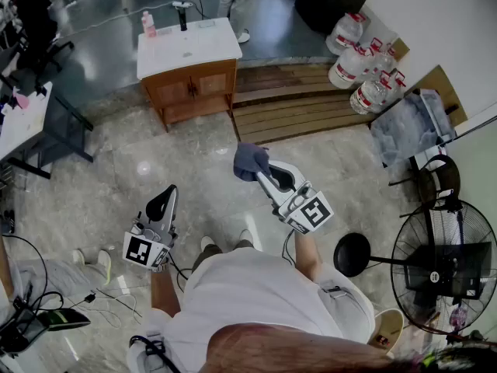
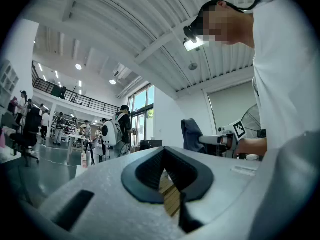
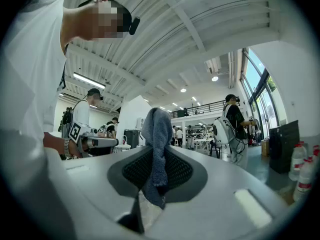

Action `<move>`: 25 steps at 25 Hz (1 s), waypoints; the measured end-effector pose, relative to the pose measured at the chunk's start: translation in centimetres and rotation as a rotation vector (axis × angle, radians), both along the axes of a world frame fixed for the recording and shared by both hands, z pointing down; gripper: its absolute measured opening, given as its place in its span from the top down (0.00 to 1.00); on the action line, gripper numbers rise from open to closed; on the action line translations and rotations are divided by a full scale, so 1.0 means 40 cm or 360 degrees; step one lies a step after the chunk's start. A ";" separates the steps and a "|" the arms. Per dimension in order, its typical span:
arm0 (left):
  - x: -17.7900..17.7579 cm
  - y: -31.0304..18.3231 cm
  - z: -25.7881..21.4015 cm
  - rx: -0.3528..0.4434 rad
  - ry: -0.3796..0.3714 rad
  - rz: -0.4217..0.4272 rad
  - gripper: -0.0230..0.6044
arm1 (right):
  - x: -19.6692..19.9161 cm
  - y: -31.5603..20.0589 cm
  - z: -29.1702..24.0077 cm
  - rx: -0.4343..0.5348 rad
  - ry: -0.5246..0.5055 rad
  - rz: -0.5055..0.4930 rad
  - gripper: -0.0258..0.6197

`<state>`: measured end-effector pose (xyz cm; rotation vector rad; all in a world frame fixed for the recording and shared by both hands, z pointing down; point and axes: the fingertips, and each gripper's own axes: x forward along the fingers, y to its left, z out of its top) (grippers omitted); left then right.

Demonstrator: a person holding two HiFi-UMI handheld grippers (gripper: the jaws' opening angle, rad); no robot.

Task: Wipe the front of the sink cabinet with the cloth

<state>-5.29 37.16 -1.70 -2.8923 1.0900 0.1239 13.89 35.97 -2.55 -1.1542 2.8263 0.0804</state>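
Note:
The sink cabinet (image 1: 191,84), brown wood with a white top, stands at the far side of the floor, well away from both grippers. My right gripper (image 1: 259,171) is shut on a blue-grey cloth (image 1: 250,160), held up over the marble floor. In the right gripper view the cloth (image 3: 157,144) sticks up from between the jaws of that gripper (image 3: 150,196). My left gripper (image 1: 164,199) hangs lower at the left, shut with nothing in it; its jaws (image 2: 168,186) meet in the left gripper view, where the cloth (image 2: 192,135) also shows.
A wooden platform (image 1: 303,103) lies right of the cabinet, with large water bottles (image 1: 359,62) behind it. A standing fan (image 1: 444,266) and its round base (image 1: 352,253) are at my right. A desk (image 1: 27,123) sits at the left. Cables (image 1: 31,301) trail near my feet.

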 end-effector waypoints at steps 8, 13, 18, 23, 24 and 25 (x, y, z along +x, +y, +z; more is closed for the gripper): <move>0.016 0.006 0.008 -0.0003 -0.0004 0.0016 0.97 | 0.009 0.010 0.009 -0.0007 0.0009 0.0003 0.85; 0.009 0.000 0.005 0.0002 -0.0001 0.0010 0.97 | -0.002 0.003 0.012 -0.0009 0.0009 -0.0005 0.85; -0.001 0.001 0.006 -0.0005 -0.0001 -0.0006 0.97 | -0.006 0.002 0.009 -0.0004 -0.0005 0.0003 0.85; -0.007 -0.001 0.010 -0.0008 0.0004 -0.0024 0.97 | -0.008 -0.002 0.013 -0.0005 -0.0021 -0.0003 0.85; -0.008 -0.003 0.011 -0.0010 0.0004 -0.0027 0.97 | -0.008 -0.004 0.013 -0.0005 -0.0022 -0.0006 0.85; -0.009 -0.004 0.011 -0.0013 0.0005 -0.0031 0.97 | -0.009 -0.005 0.012 -0.0004 -0.0021 -0.0007 0.85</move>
